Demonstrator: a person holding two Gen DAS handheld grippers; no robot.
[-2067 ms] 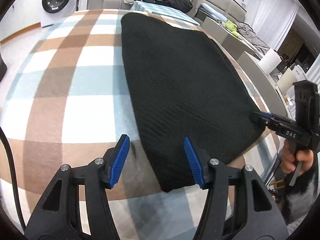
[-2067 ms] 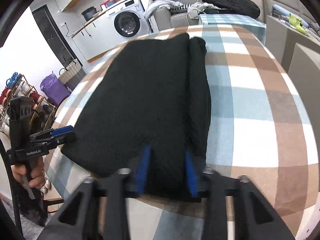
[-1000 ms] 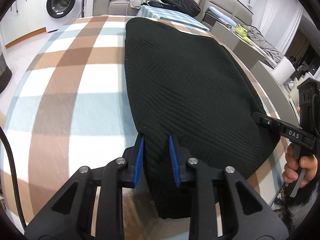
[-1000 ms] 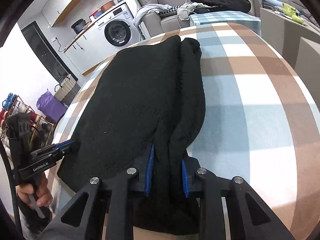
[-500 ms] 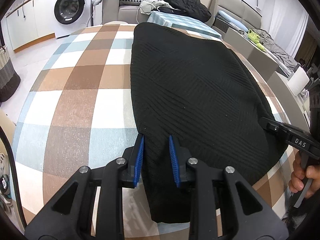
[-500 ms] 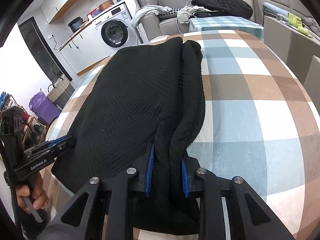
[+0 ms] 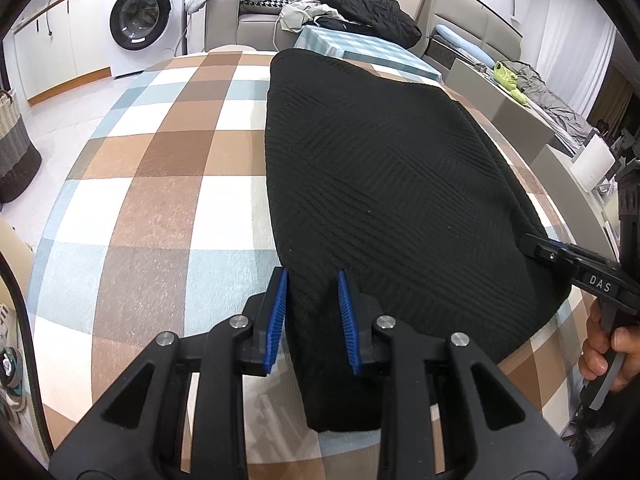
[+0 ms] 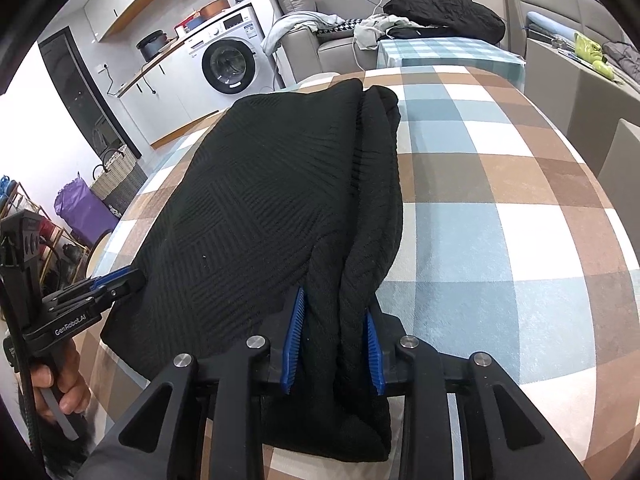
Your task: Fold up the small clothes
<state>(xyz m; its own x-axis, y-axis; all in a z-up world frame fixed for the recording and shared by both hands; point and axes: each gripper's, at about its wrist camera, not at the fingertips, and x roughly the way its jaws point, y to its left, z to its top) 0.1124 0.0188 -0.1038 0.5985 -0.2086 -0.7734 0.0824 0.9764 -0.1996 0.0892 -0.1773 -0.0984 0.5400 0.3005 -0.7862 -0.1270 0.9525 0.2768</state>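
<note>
A black knit garment [image 7: 384, 184] lies lengthwise on the checked table cover [image 7: 160, 184]; it also shows in the right wrist view [image 8: 256, 208]. My left gripper [image 7: 311, 320] is shut on the garment's near left corner. My right gripper [image 8: 332, 340] is shut on its near right corner, where the knit is bunched in thick folds. Both near corners are raised off the table. Each gripper shows in the other's view: the right one [image 7: 560, 258] at the garment's right edge, the left one [image 8: 108, 286] at its left edge.
A washing machine [image 7: 140, 20] stands at the back left. A sofa with piled clothes [image 7: 360, 4] is behind the table. A woven basket [image 8: 120, 180] and a purple bag [image 8: 80, 208] stand on the floor to the left. Grey furniture [image 8: 580, 92] stands to the right.
Both grippers closed on the garment's near corners and have lifted them a little. The cameras now sit higher above the table, and the near edge has bunched up.
</note>
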